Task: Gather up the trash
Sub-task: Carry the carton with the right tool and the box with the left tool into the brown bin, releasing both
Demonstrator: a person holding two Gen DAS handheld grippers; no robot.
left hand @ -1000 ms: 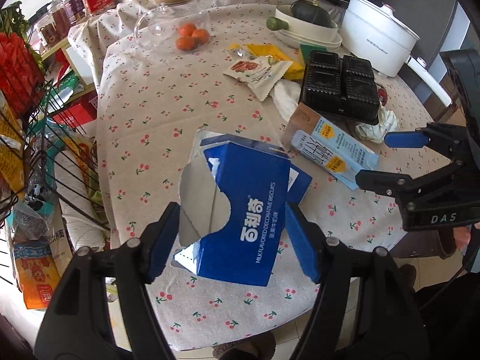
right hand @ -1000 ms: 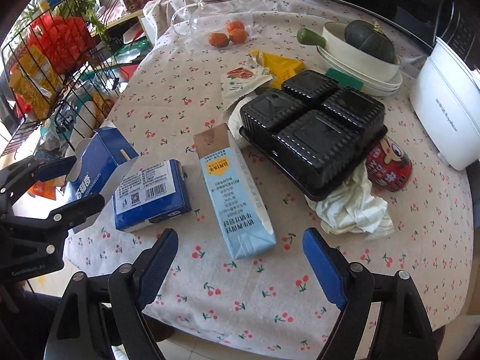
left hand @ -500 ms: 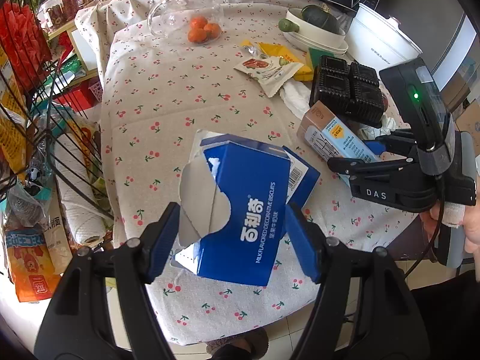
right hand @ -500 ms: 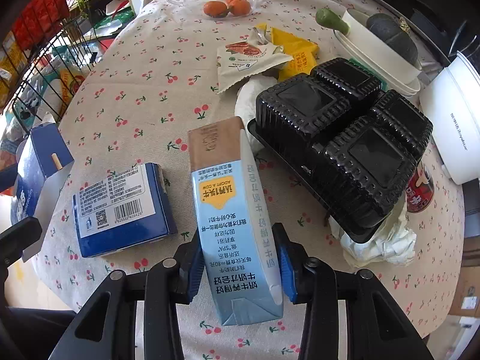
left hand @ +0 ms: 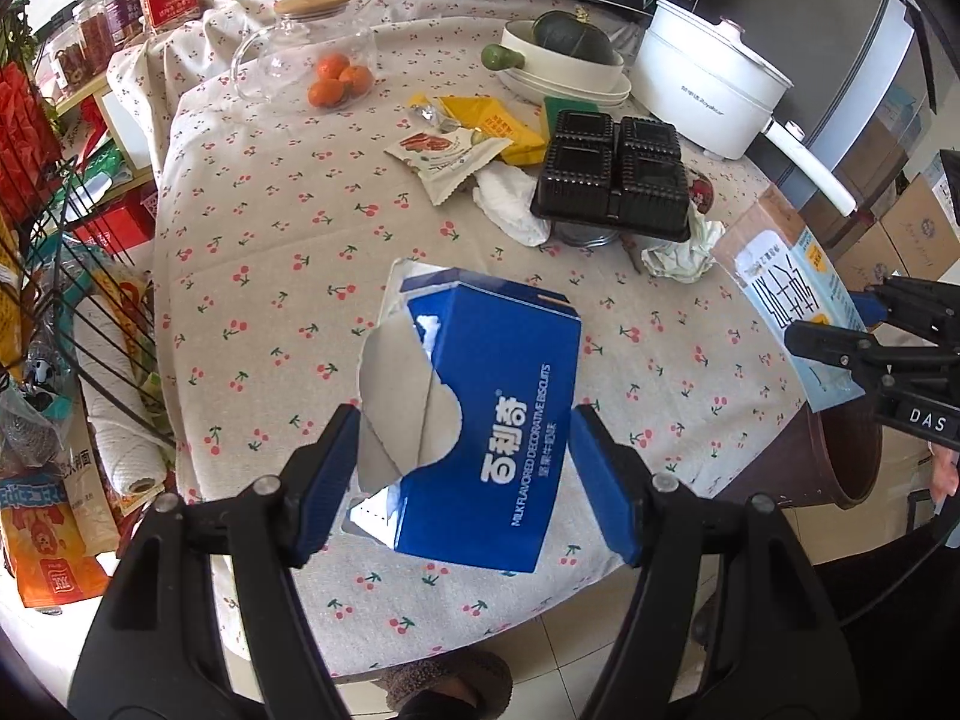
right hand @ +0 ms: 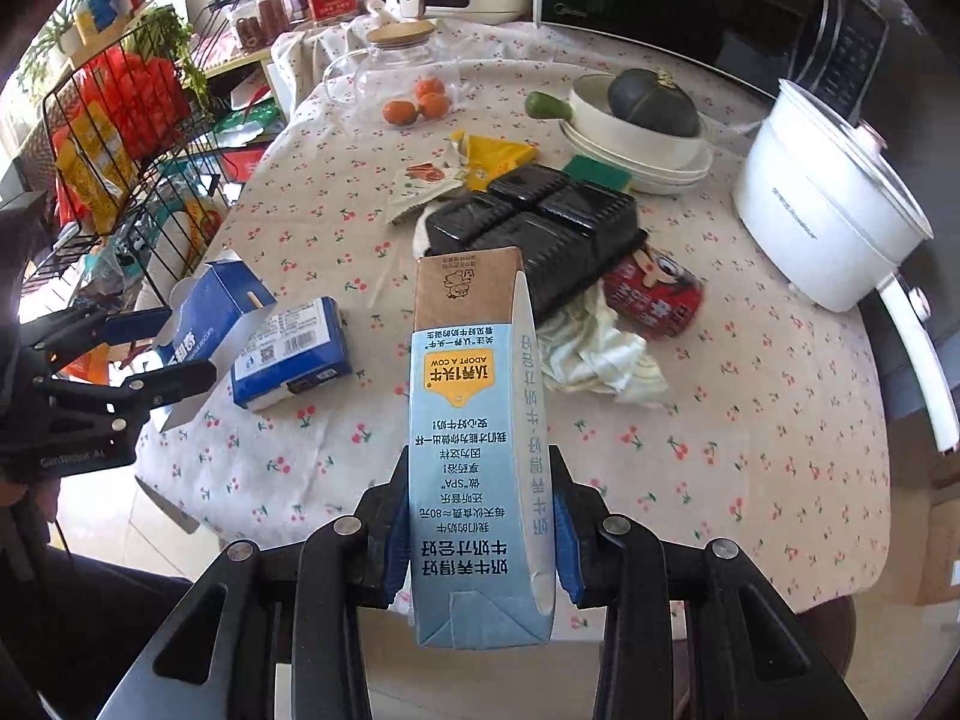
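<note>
Blue biscuit box: we hold it in our left gripper, above the near table edge. Milk carton: right gripper just clamped on it, lifted clear.

light: bright daylight | shadows: soft | focus: sharp | edges: fisheye-warped, dark corners

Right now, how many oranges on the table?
3, clustered by the glass jug at the table's far side: one at the left, two at the right. More may be hidden behind them.
</note>
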